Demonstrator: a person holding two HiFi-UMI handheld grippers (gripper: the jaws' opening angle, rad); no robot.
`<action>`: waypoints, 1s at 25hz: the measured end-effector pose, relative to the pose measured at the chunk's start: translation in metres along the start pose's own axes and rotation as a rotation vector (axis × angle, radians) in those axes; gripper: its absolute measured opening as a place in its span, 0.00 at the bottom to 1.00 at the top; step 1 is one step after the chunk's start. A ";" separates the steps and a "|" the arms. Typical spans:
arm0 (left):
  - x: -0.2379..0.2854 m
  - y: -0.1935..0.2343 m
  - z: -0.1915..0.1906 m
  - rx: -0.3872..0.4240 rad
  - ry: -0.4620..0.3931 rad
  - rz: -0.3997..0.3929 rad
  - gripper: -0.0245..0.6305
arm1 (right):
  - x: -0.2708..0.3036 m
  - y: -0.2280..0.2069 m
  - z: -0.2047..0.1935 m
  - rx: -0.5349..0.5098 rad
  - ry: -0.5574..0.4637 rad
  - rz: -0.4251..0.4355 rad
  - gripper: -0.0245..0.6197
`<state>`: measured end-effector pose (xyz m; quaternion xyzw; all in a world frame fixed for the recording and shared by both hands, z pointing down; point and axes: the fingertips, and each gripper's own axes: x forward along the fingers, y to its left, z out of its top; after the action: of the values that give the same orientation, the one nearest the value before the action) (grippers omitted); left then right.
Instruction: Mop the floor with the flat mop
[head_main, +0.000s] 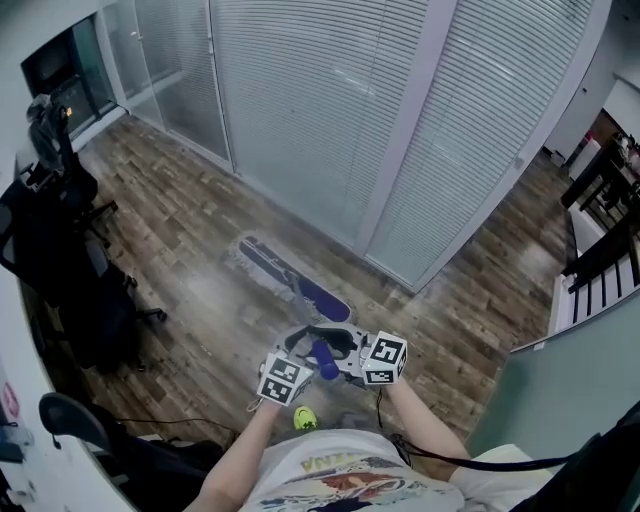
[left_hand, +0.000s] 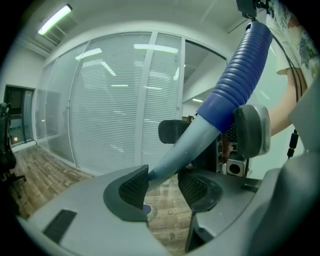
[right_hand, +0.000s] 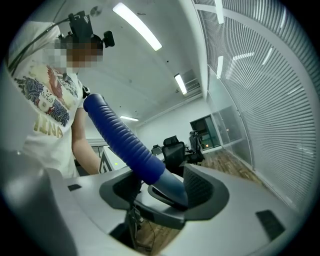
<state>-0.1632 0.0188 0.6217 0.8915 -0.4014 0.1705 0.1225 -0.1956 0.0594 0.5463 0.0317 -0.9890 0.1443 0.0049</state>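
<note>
The left gripper (left_hand: 165, 186) and right gripper (right_hand: 165, 189) both pinch the mop handle (head_main: 322, 356), the mop head (head_main: 292, 273) rests on 1 seemingly damp patch (head_main: 215, 290) near the glass wall (head_main: 330, 120), and most of the floor (head_main: 170, 215) seems left to mop.

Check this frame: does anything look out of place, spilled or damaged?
Nothing looks damaged or spilled. The flat mop lies on a paler, hazy patch of floor, likely wet. A small yellow-green thing sits close to the person; I cannot identify it.

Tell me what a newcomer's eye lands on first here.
The blue ribbed mop handle stands out, clamped in both the left gripper and right gripper at bottom centre. Its flat mop head lies on the wood floor before the white blinds.
</note>
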 end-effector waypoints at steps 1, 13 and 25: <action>-0.005 -0.009 -0.005 0.003 0.002 -0.006 0.29 | -0.003 0.010 -0.004 -0.002 0.003 -0.001 0.41; -0.042 -0.170 -0.036 -0.016 0.031 -0.025 0.30 | -0.106 0.134 -0.048 0.004 0.045 -0.015 0.41; -0.091 -0.306 -0.071 -0.008 0.000 -0.027 0.30 | -0.178 0.256 -0.089 -0.003 0.037 -0.048 0.41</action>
<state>-0.0023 0.3035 0.6247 0.8963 -0.3900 0.1675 0.1283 -0.0339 0.3409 0.5548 0.0530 -0.9879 0.1432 0.0267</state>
